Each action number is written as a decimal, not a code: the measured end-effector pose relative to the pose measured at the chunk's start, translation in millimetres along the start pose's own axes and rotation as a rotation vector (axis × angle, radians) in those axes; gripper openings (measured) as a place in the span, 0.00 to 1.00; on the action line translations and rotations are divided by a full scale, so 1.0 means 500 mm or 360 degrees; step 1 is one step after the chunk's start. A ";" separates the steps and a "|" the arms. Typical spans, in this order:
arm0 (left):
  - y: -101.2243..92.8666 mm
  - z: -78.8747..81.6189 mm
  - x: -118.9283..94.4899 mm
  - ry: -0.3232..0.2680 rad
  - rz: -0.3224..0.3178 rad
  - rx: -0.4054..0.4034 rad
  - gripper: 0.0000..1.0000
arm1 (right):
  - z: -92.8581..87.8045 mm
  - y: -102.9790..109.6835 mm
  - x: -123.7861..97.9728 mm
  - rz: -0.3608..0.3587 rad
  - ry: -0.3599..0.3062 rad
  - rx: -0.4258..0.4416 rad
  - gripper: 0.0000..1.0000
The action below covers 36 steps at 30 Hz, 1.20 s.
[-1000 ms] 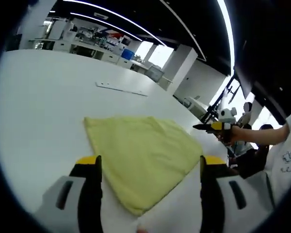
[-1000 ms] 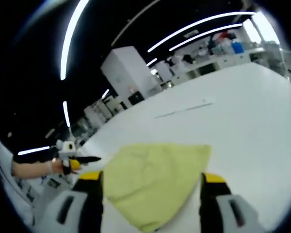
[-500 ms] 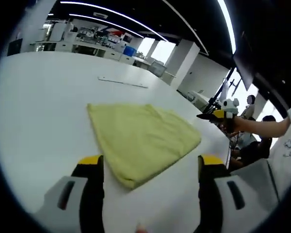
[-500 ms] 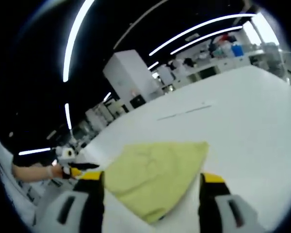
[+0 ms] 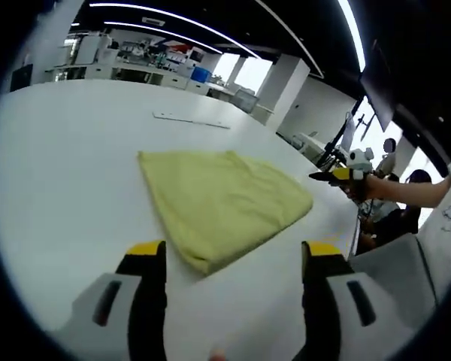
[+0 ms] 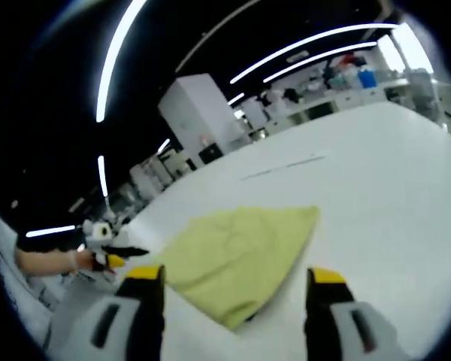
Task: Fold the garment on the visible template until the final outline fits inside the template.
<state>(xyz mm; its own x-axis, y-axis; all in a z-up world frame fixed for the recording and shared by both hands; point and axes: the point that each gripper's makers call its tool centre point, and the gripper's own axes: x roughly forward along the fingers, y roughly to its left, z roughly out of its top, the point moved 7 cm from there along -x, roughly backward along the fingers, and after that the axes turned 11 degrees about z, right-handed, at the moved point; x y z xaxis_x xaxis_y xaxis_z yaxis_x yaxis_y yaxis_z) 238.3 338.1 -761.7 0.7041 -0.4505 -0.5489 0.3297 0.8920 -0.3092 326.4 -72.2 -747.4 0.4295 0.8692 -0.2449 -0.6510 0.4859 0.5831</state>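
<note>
A: The yellow garment [image 5: 222, 203] is lying flat and folded on the white table [image 5: 52, 173], ahead of the left gripper [image 5: 231, 259] and just past its jaw tips. Over the last second it is sitting farther out from the jaws, no longer reaching down between them, so I judge both grippers are backing away from it.

B: Same in the right gripper view: the garment [image 6: 237, 252] is ahead of the right gripper [image 6: 233, 286], its near corner falling between the two tips but clear of them. Both pairs of jaws are standing wide apart and holding nothing.

A: So the fold is probably done, though I cannot make out any template outline to check it against.

B: Its long axis is running across the left gripper's jaws, one corner pointing back toward them. The thin strip [image 5: 192, 120] is lying well beyond.
</note>
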 end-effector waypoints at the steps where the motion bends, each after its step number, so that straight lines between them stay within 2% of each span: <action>1: 0.002 -0.006 0.001 0.0025 0.0006 -0.0004 0.66 | -0.007 0.004 0.002 -0.0008 0.0002 0.0004 0.74; 9: 0.031 -0.037 0.021 0.0084 0.0044 -0.0073 0.54 | -0.049 0.004 0.002 -0.0016 0.0093 0.0016 0.68; 13: 0.041 -0.044 0.023 0.0079 0.0059 -0.0087 0.48 | -0.072 0.004 -0.006 -0.0020 0.0181 0.0009 0.56; 20: 0.043 -0.055 0.023 0.0071 0.0094 -0.0115 0.37 | -0.108 0.005 0.003 -0.0016 0.0248 0.0066 0.37; 26: 0.042 -0.056 0.022 0.0049 0.0113 -0.0152 0.30 | -0.132 0.010 0.011 -0.0002 0.0249 0.0144 0.22; 29: 0.042 -0.059 0.024 0.0050 0.0127 -0.0176 0.27 | -0.133 0.010 0.015 -0.0011 0.0243 0.0116 0.14; 36: 0.046 -0.061 0.033 0.0038 0.0128 -0.0218 0.20 | -0.136 0.009 0.029 -0.0031 0.0223 0.0155 0.10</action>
<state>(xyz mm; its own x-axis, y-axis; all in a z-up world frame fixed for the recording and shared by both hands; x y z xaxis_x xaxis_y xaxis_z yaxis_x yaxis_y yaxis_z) 238.4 350.1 -801.8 0.7091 -0.3800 -0.5939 0.1829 0.9126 -0.3655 287.1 -51.2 -800.9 0.3459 0.8671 -0.3584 -0.5768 0.4978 0.6476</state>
